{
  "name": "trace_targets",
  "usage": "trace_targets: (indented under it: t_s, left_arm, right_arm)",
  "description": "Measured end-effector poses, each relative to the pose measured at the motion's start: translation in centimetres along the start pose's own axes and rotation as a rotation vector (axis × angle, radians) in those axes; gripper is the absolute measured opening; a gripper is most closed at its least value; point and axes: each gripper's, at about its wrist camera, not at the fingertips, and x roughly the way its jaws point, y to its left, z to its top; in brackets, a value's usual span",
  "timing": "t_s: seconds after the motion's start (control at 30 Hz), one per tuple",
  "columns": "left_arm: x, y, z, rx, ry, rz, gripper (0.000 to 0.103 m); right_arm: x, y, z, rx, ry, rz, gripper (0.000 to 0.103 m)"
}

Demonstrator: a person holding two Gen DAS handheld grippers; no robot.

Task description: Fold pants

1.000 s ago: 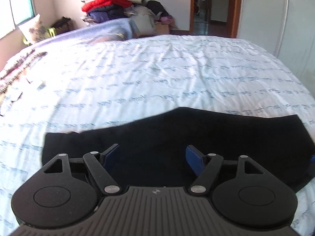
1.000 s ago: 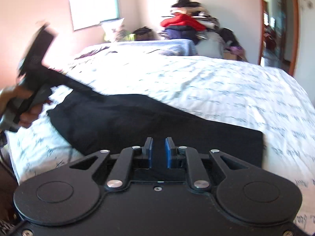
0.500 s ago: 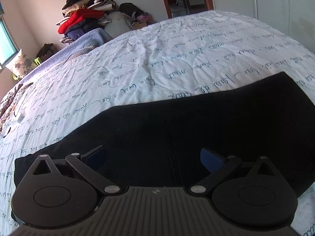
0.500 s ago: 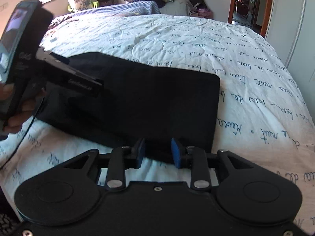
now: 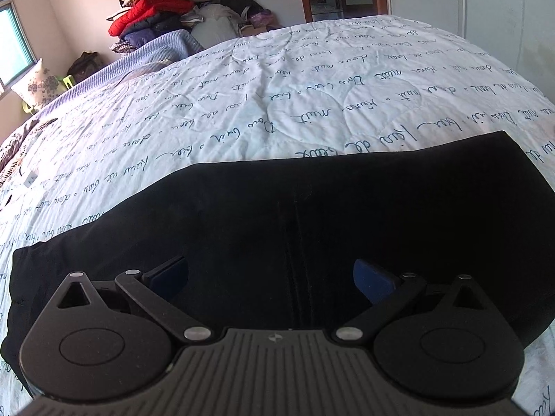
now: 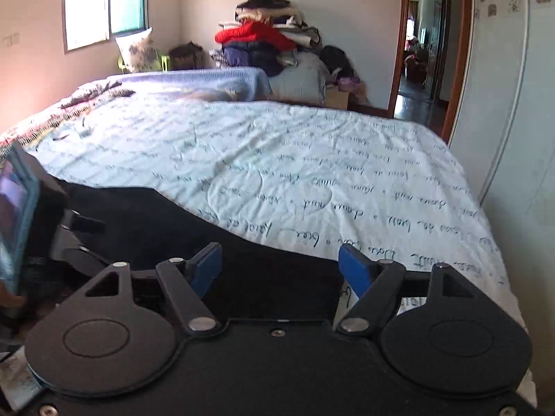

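Observation:
Black pants point(image 5: 312, 218) lie folded flat on the white quilt with blue script, near the bed's front edge. My left gripper point(image 5: 270, 277) is open and empty, low over the middle of the pants. The pants also show in the right wrist view point(image 6: 194, 239). My right gripper point(image 6: 280, 270) is open and empty over their right end, with the right edge of the cloth between its fingers. The left gripper's body point(image 6: 31, 228) shows at the left of the right wrist view.
The quilted bed point(image 5: 312, 97) stretches away behind the pants. A lilac blanket point(image 6: 194, 81) and a pile of clothes point(image 6: 270, 41) lie at the far end. A white wardrobe point(image 6: 513, 104) and a doorway point(image 6: 426, 38) stand to the right.
My right gripper has opened from shut and now sits lower at the pants' right end. My left gripper has opened wider and moved closer over the pants.

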Motion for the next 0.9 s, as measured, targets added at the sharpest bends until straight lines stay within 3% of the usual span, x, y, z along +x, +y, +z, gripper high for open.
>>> trace_targets:
  t_s: [0.1,0.2,0.3,0.57,0.73,0.9]
  left_arm:
    - [0.1,0.2,0.1,-0.012,0.012,-0.007,0.103]
    - [0.1,0.3,0.4,-0.014,0.021,-0.008,0.103]
    - [-0.2,0.5,0.9,-0.018,0.014,-0.010,0.102]
    - [0.8,1.9,4.2,-0.128,-0.017,-0.019,0.102]
    - [3.3,0.6,4.3,-0.094,0.033,0.021,0.103]
    - [3.3,0.2,3.8,-0.100,0.026,0.049,0.103]
  right_arm:
    - [5.2,-0.4,-0.7,0.073,0.090,0.056,0.056]
    - [8.5,-0.5,-1.2,0.091,0.140,0.064,0.056]
    - [10.1,-0.6,-1.0,0.062,0.132,0.032,0.056]
    - [5.9,-0.7,-0.7,0.045,0.077,0.014,0.056]
    - [7.6,-0.7,-2.6,-0.026,0.149,-0.042,0.054]
    - [4.6,0.0,-2.5,-0.007,0.081,-0.055,0.054]
